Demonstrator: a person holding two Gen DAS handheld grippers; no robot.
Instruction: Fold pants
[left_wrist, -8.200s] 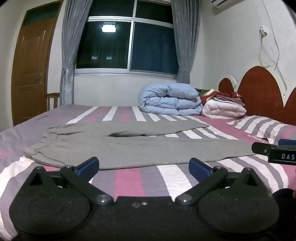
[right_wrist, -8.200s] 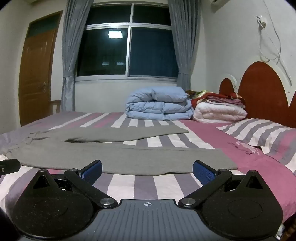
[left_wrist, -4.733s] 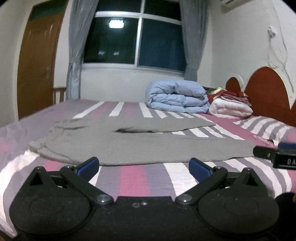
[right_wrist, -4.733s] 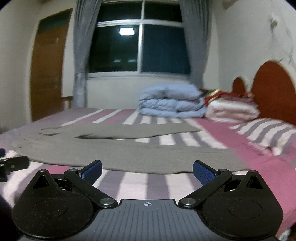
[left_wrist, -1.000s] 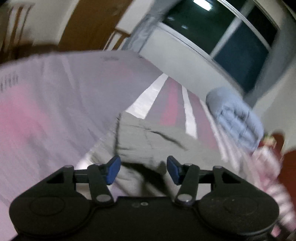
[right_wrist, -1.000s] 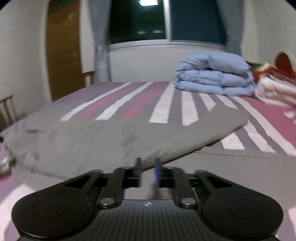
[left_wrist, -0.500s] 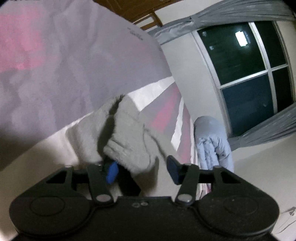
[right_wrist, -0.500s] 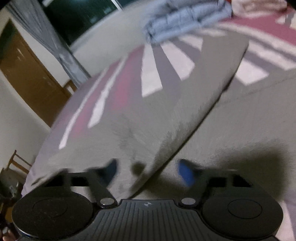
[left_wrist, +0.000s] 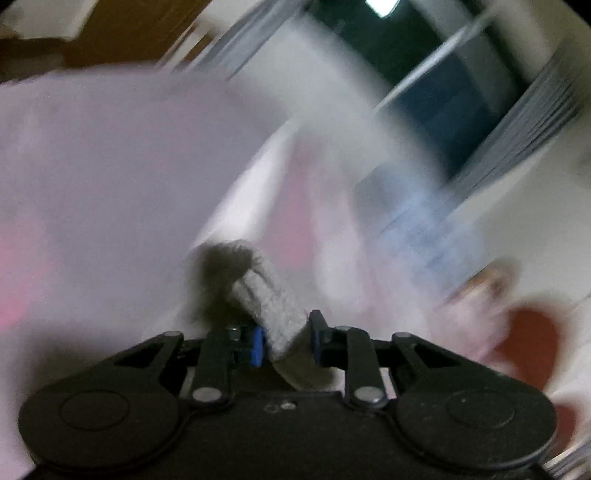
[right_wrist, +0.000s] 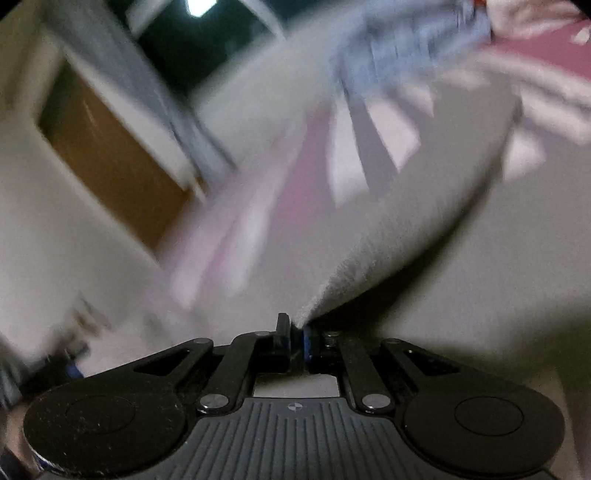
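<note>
The grey pants lie on a striped bed. My left gripper is shut on a bunched grey edge of the pants, which sticks up between its blue pads. My right gripper is shut on another grey edge of the pants, and the cloth rises from the jaws as a lifted sheet toward the upper right. Both views are tilted and blurred by motion.
The pink, white and grey striped bedcover fills the left wrist view. A folded blue duvet and pillows sit at the far end. A wooden door, curtains and a dark window are behind. A red headboard is right.
Both grippers have closed on the pants; half a second ago both were open around the cloth. Both views have swung and tilted, and the cloth now lifts from the bed.
</note>
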